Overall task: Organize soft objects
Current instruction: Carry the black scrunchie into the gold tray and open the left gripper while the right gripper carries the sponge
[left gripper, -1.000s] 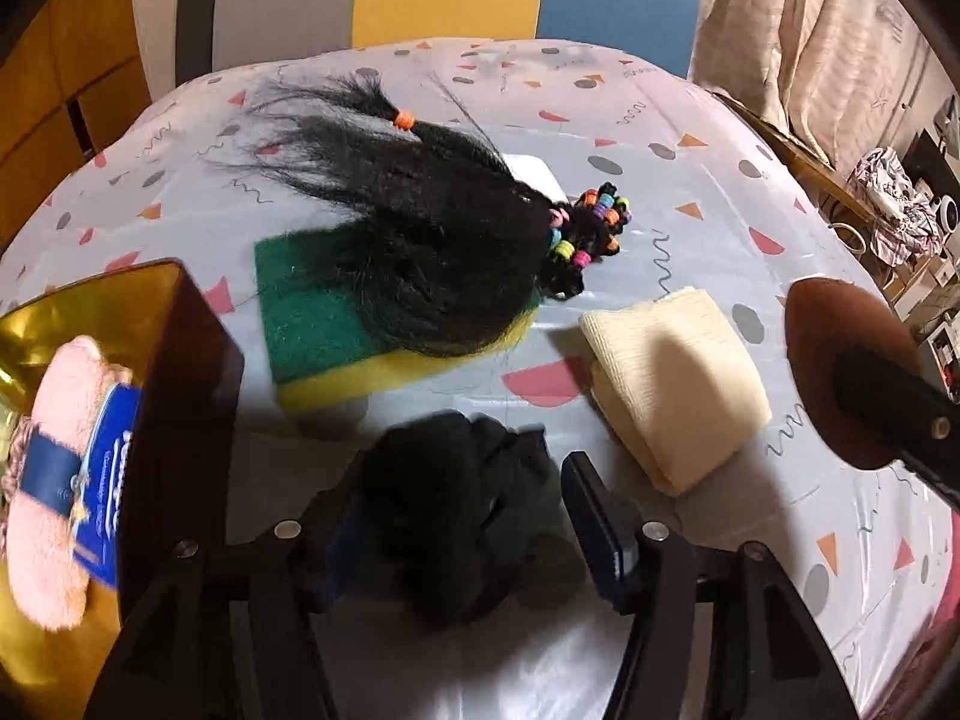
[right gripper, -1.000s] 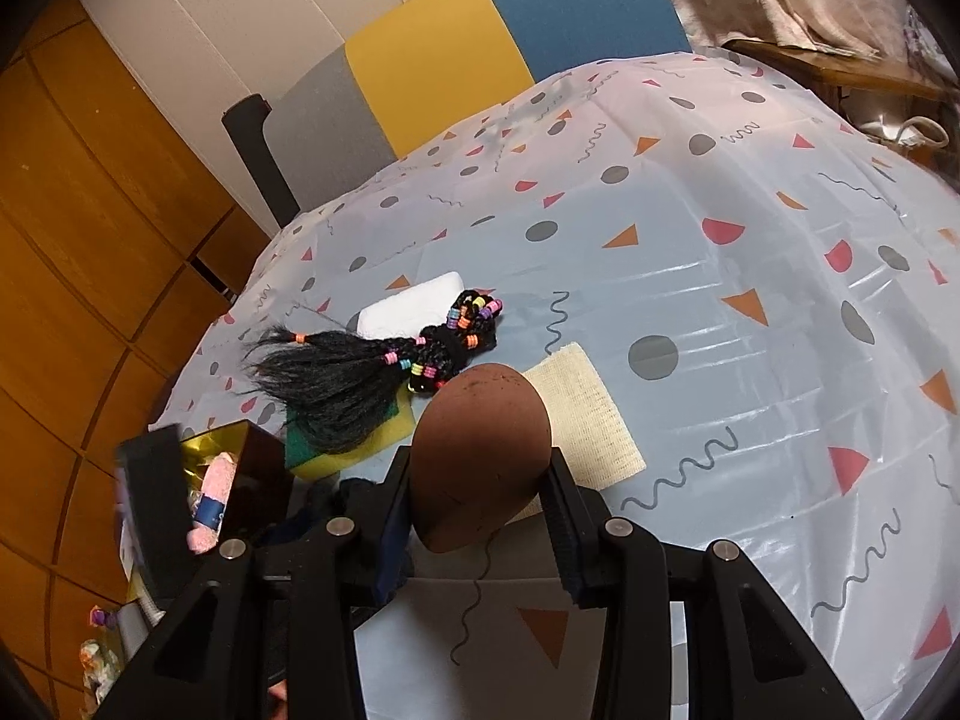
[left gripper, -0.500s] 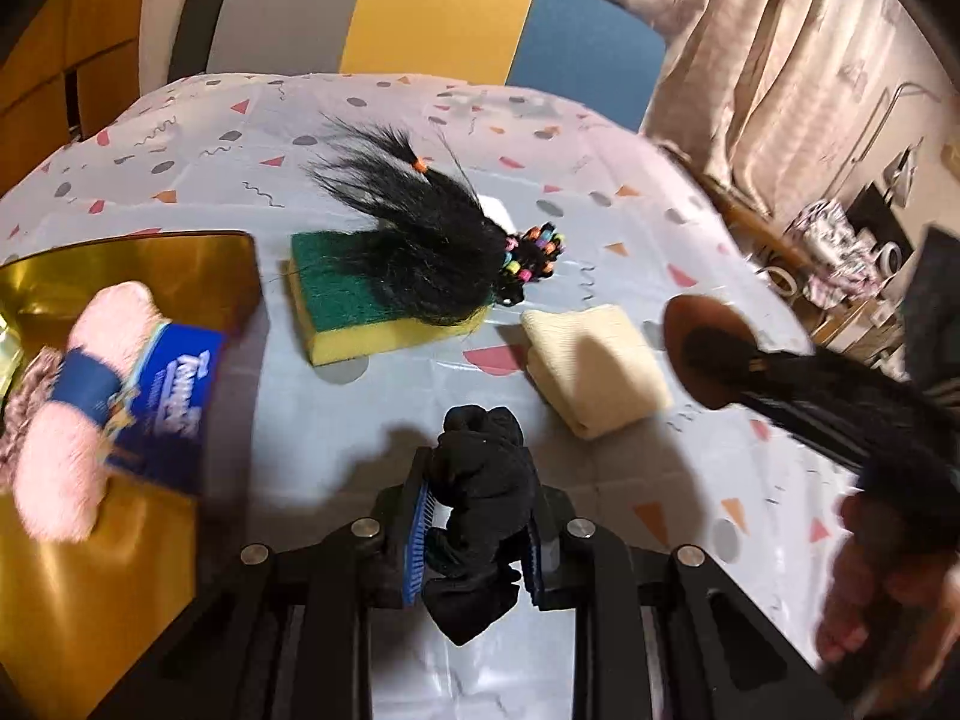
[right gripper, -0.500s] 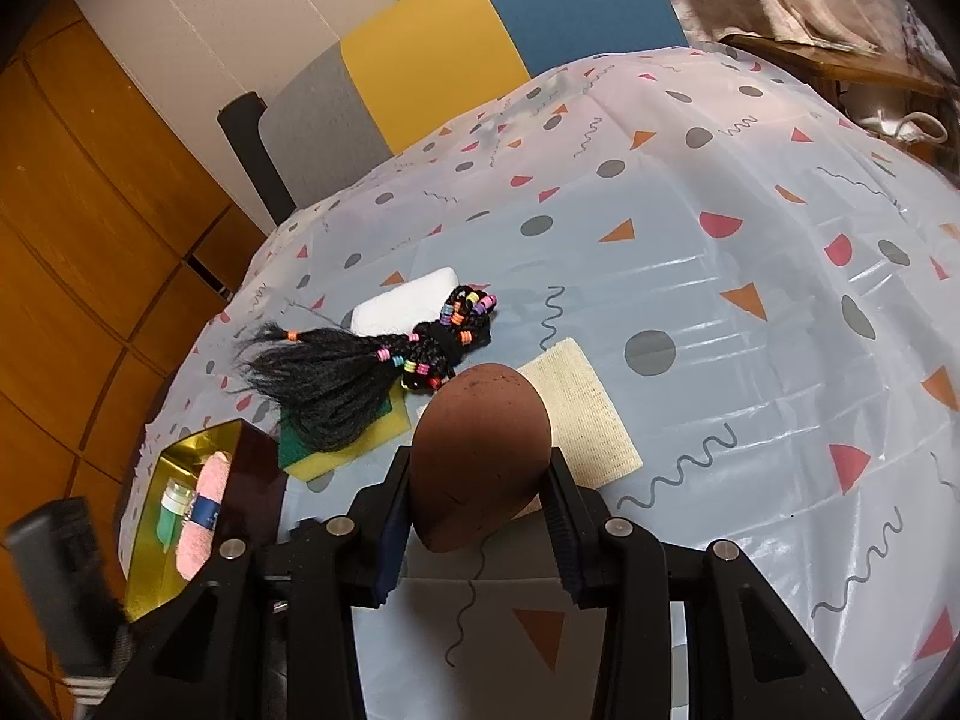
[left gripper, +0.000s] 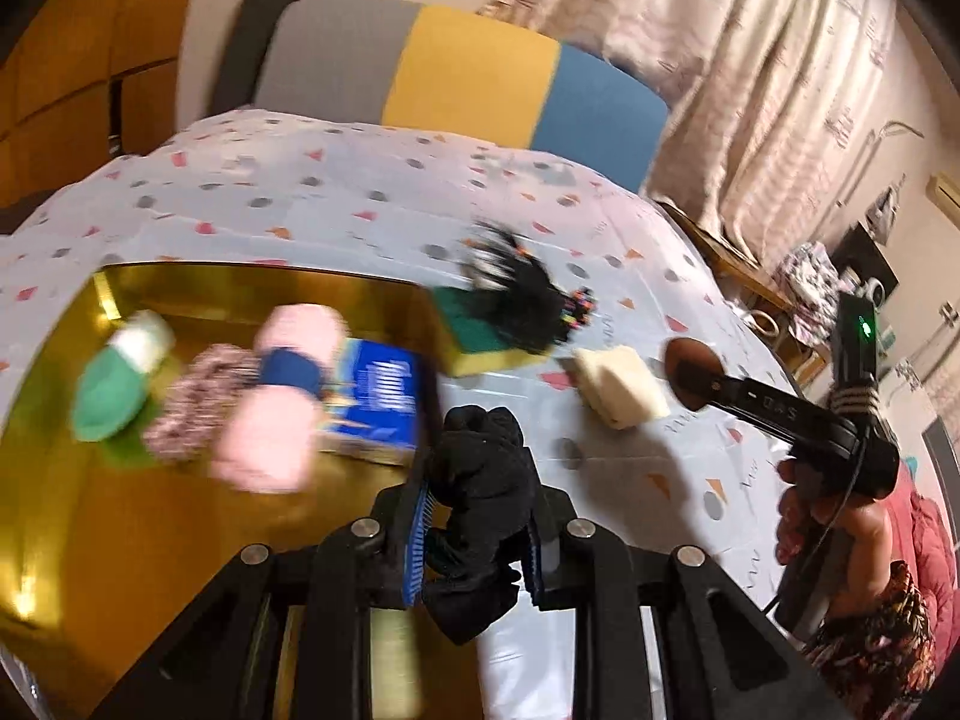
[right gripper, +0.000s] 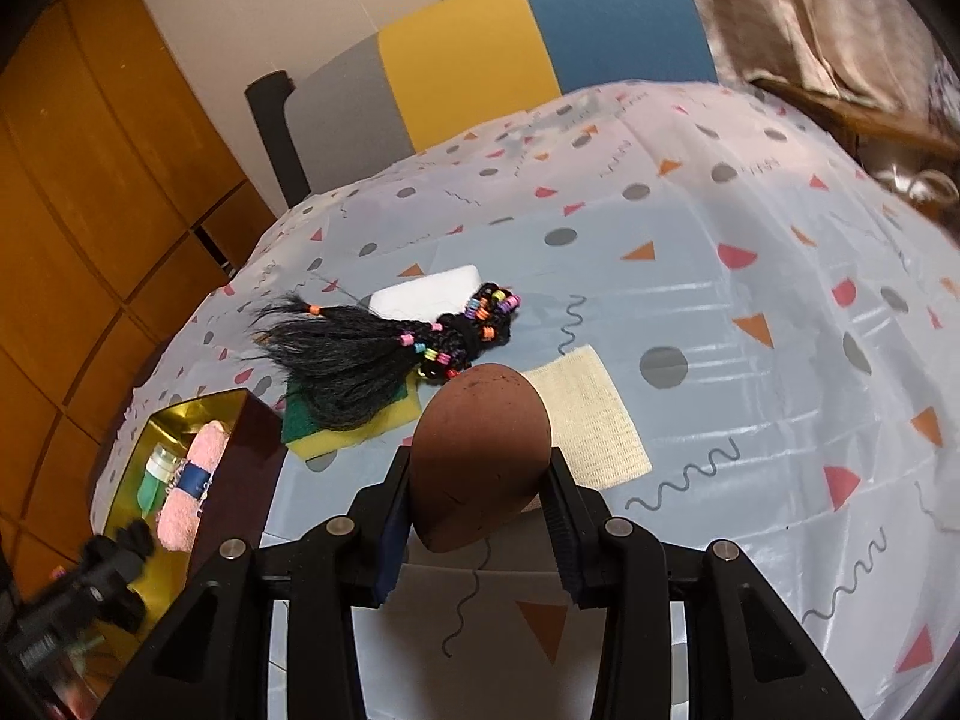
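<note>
My left gripper (left gripper: 477, 534) is shut on a black cloth bundle (left gripper: 480, 480) and holds it over the right edge of the gold box (left gripper: 150, 528). The box holds a pink roll with a blue label (left gripper: 282, 396), a speckled piece (left gripper: 192, 396) and a green-and-white item (left gripper: 117, 381). My right gripper (right gripper: 477, 513) is shut on a brown egg-shaped sponge (right gripper: 480, 456) above the table. The black beaded hairpiece (right gripper: 372, 354) lies on a green-yellow sponge (right gripper: 354, 429). A cream cloth (right gripper: 585, 423) lies to its right.
A white block (right gripper: 426, 297) lies behind the hairpiece on the patterned tablecloth (right gripper: 690, 276). A grey, yellow and blue chair back (right gripper: 510, 42) stands behind the table. Wooden cabinets (right gripper: 72, 210) stand on the left. Curtains (left gripper: 720, 60) hang at the right.
My left gripper closed on the black cloth, lifted it off the table and swung left over the gold box. My right gripper barely moved, still holding the brown sponge.
</note>
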